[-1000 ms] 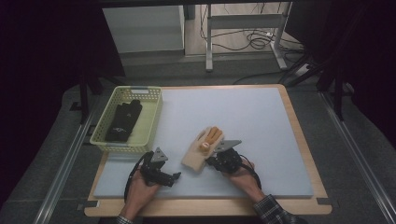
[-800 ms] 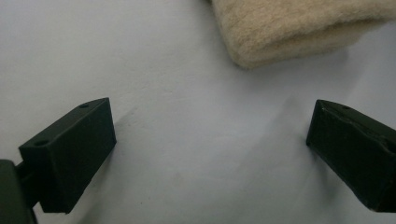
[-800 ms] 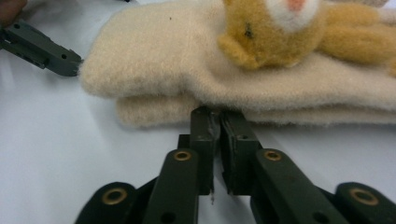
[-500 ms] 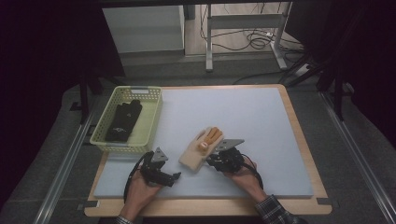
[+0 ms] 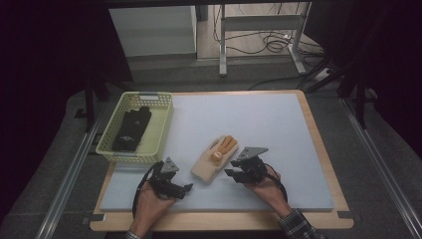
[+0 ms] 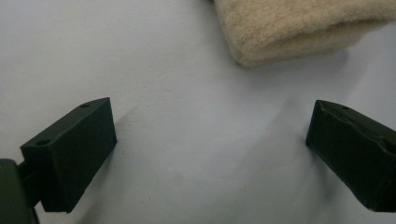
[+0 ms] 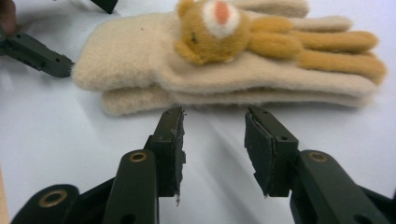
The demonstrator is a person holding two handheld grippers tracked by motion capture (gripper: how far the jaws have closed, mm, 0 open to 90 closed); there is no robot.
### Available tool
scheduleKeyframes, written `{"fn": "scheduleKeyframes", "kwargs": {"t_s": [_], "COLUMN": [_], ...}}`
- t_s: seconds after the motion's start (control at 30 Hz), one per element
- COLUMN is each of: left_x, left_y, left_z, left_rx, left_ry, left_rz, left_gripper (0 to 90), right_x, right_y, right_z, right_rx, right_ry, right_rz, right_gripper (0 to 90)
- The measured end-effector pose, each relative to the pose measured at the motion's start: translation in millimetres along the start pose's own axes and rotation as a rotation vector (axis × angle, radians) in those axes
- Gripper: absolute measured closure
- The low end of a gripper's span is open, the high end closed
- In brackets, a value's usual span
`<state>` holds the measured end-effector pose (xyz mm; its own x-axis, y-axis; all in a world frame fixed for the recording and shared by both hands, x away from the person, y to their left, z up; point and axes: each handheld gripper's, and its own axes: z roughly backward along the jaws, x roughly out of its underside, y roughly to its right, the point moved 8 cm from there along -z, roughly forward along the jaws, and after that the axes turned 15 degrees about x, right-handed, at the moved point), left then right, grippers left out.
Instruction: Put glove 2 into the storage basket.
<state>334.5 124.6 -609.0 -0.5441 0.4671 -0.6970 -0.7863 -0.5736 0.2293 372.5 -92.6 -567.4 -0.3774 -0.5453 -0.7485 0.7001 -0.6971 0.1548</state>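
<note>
High view: pale blue mat (image 5: 259, 119) on wooden table (image 5: 326, 164); dark room; left gripper (image 5: 185, 188) and right gripper (image 5: 230, 173) gape.

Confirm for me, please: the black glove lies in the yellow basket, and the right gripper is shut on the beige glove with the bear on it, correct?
Not quite. The right gripper is open, its jaws apart just short of the beige glove, as the right gripper view shows. The black glove does lie in the yellow basket.

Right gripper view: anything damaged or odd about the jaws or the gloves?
The right gripper has frayed, peeling pad edges on its open jaws. The cream gloves, stacked with a bear head on top, look intact and lie flat on the mat.
</note>
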Motion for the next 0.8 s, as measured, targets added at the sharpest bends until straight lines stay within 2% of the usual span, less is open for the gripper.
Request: {"fn": "scheduleKeyframes", "kwargs": {"t_s": [0.43, 0.8], "left_x": [0.0, 0.0], "left_y": [0.1, 0.1], "left_z": [-0.1, -0.1], "left_rx": [-0.001, -0.001], "left_ry": [0.000, 0.000], "left_rz": [-0.001, -0.001], "left_gripper": [1.8, 1.8], "right_x": [5.1, 15.2], "right_y": [18.4, 42.9], "right_z": [18.3, 38.2], "right_rx": [0.043, 0.083], "right_ry": [0.002, 0.005], "right_rz": [-0.012, -0.062], "right_gripper": [38.3, 25.6]}}
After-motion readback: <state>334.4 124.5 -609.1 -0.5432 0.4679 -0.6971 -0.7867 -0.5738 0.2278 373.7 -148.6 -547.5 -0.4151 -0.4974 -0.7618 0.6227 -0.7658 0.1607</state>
